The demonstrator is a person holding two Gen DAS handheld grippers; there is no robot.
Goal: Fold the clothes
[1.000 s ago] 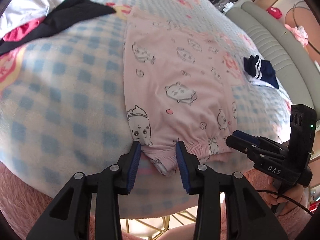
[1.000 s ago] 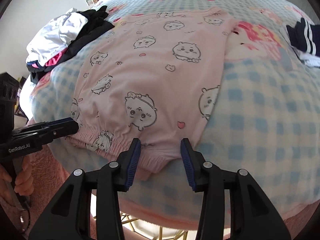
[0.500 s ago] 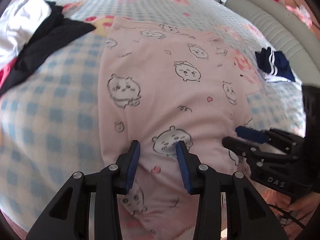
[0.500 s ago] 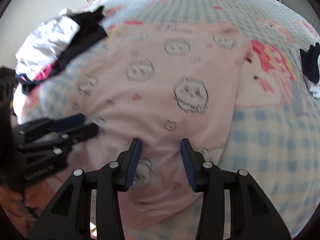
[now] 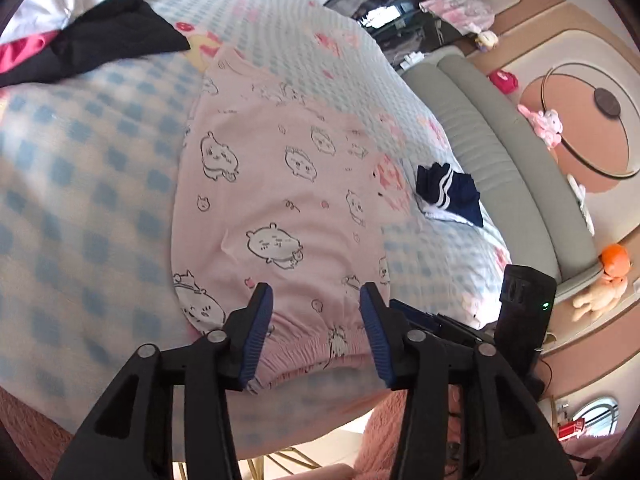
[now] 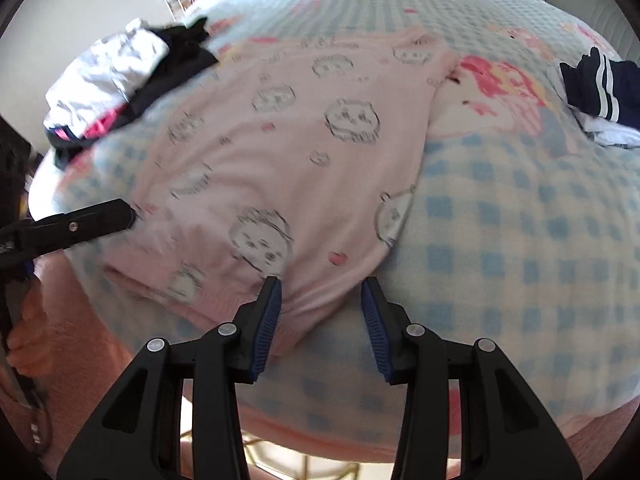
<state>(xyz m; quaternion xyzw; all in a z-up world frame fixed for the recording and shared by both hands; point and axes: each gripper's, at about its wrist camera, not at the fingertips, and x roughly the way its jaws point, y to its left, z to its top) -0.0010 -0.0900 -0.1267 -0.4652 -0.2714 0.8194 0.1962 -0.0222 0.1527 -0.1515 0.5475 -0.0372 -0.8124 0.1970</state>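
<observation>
A pink garment (image 5: 280, 184) printed with cartoon animals lies spread flat on a blue checked blanket (image 5: 80, 184). Its gathered elastic edge (image 5: 320, 344) is nearest me. My left gripper (image 5: 316, 320) is open, its blue-padded fingers straddling that edge and pinching nothing. In the right wrist view the same pink garment (image 6: 300, 152) shows with some motion blur. My right gripper (image 6: 322, 304) is open over the near right corner of the garment. The left gripper (image 6: 124, 214) reaches in from the left at the garment's near left side. The right gripper (image 5: 404, 310) sits close beside the left one.
A heap of white, black and pink clothes (image 6: 120, 76) lies at the far left of the bed. A navy garment with white stripes (image 5: 448, 196) lies to the right. A grey padded headboard (image 5: 492, 140) with plush toys (image 5: 604, 292) runs beyond it. Pink fuzzy fabric (image 6: 72, 320) borders the near edge.
Both grippers swept forward over the middle of the garment half a second ago and have come back to its near elastic edge. Both stayed open throughout.
</observation>
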